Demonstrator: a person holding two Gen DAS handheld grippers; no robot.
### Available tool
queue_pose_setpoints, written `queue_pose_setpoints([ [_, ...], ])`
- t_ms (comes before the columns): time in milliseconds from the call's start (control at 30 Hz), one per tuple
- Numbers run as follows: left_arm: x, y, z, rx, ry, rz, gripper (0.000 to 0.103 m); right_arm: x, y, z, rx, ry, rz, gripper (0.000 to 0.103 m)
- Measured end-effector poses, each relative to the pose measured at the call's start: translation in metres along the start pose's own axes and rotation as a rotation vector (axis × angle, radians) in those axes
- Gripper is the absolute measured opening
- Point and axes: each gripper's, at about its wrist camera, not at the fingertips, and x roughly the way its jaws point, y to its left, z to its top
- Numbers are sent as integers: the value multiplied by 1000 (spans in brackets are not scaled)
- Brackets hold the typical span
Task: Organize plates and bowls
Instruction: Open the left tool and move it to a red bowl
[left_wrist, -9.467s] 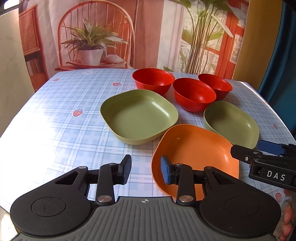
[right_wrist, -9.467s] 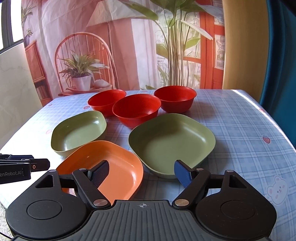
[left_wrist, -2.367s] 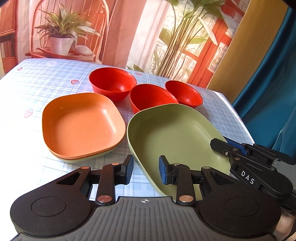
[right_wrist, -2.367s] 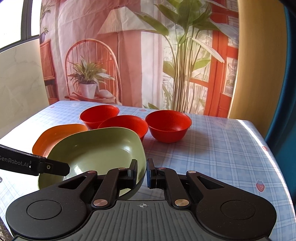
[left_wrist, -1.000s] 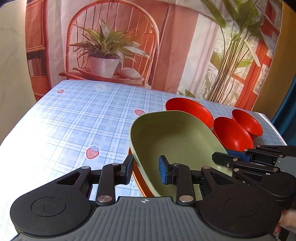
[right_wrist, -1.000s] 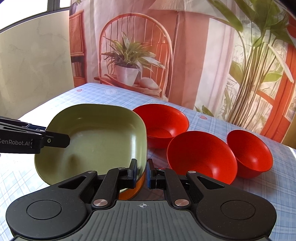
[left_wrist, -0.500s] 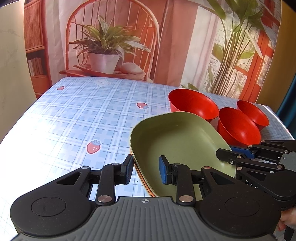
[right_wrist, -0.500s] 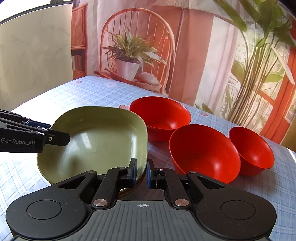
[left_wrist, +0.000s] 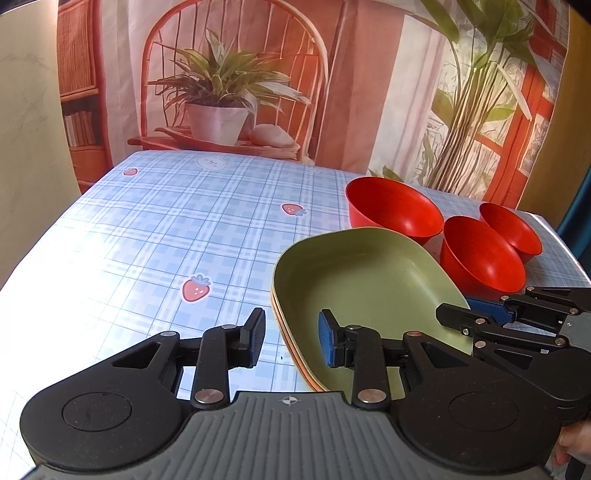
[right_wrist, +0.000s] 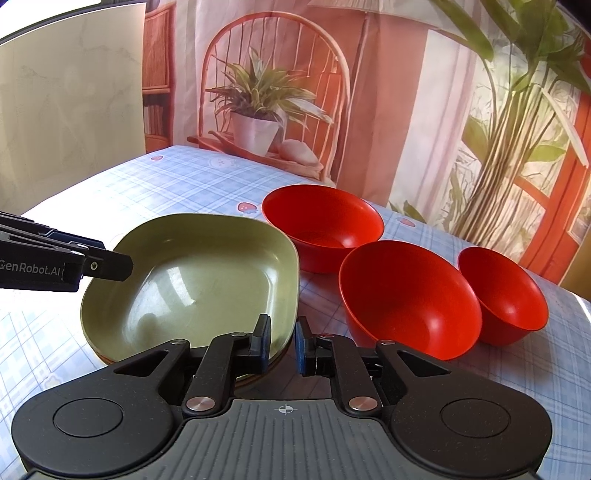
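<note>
Where the blue checked cloth covers the surface (left_wrist: 155, 236), a printed backdrop of a chair and potted plant (left_wrist: 218, 96) hangs behind. A green plate (right_wrist: 192, 280) tops a stack, empty, with an orange plate's edge (left_wrist: 295, 362) showing beneath. Three empty red bowls (right_wrist: 410, 299) sit just beside it. My left fingers (left_wrist: 290, 338) are spread astride the rim; my right fingers (right_wrist: 282, 345) stand slightly parted around the opposite rim. Only the left view shows my hand (left_wrist: 574, 445).
</note>
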Motion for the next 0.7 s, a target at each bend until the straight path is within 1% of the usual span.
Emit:
queue_pose_setpoints([
  [133, -2, 1, 2, -15, -7, -3, 33, -2, 0, -1, 7, -1, -2, 18],
  [267, -7, 3, 5, -30, -20, -8, 33, -9, -6, 0, 30, -19, 3, 18],
  [433, -10, 4, 14, -24, -24, -16, 34, -19, -21, 5, 48, -49, 4, 18],
  [600, -11, 1, 30, 14, -45, -19, 33, -25, -41, 23, 53, -93, 7, 18],
  [700, -10, -2, 43, 20, -55, -26, 33, -23, -54, 35, 56, -107, 5, 18],
])
